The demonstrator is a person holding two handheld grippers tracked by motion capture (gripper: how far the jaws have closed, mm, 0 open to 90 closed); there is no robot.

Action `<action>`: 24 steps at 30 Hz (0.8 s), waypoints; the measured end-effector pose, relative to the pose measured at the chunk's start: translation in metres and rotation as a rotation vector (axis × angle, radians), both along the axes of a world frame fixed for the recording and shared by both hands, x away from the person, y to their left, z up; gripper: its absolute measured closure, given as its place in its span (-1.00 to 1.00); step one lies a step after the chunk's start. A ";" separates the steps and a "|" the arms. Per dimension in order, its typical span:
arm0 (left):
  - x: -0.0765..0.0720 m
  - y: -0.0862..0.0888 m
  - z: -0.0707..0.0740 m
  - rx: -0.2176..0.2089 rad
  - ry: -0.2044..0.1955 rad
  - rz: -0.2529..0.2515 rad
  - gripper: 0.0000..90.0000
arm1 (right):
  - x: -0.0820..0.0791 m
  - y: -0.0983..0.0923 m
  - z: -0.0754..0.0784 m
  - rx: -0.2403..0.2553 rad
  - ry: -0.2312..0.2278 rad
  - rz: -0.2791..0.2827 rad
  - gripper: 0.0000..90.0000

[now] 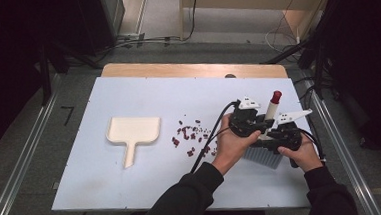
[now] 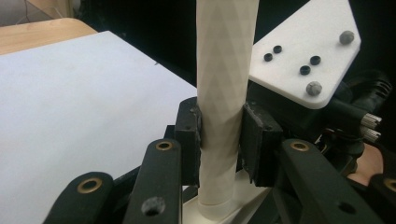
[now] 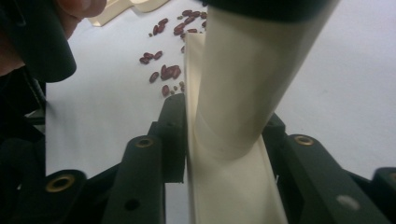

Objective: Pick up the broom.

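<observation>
A brush stands upright at the table's right side, with a cream handle (image 1: pixel 271 109), a red tip (image 1: pixel 276 96) and pale bristles (image 1: pixel 259 157) below. My left gripper (image 1: pixel 263 124) is shut on the handle, and in the left gripper view its pads (image 2: pixel 189 135) press the handle (image 2: pixel 226 70) from both sides. My right gripper (image 1: pixel 267 142) sits lower and is shut on the brush's cream base (image 3: pixel 229 186), just under the handle (image 3: pixel 252 70). Several dark red beans (image 1: pixel 190 135) lie scattered left of the grippers. A cream dustpan (image 1: pixel 133 130) lies flat further left.
The white board (image 1: pixel 127 91) covers a wooden table whose far edge (image 1: pixel 191 68) shows bare. Metal rails (image 1: pixel 25 147) run along both sides. Cables (image 1: pixel 210 136) trail from the grippers across the board. The right gripper's white plate (image 2: pixel 308 51) stands close behind the handle.
</observation>
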State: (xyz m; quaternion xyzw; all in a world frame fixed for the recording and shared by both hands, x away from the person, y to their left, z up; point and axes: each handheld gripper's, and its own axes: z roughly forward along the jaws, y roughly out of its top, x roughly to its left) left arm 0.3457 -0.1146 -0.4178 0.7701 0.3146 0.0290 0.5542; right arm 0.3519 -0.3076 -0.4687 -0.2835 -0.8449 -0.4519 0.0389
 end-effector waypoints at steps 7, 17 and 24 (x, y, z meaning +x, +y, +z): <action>-0.001 -0.001 0.000 -0.016 -0.001 -0.003 0.58 | 0.000 -0.002 0.000 0.017 0.028 0.007 0.42; -0.005 0.006 0.003 -0.043 0.004 -0.002 0.24 | -0.002 -0.003 0.003 0.014 0.015 0.006 0.43; -0.007 0.029 0.000 -0.066 0.027 0.040 0.09 | -0.004 -0.007 0.008 0.032 -0.009 -0.027 0.43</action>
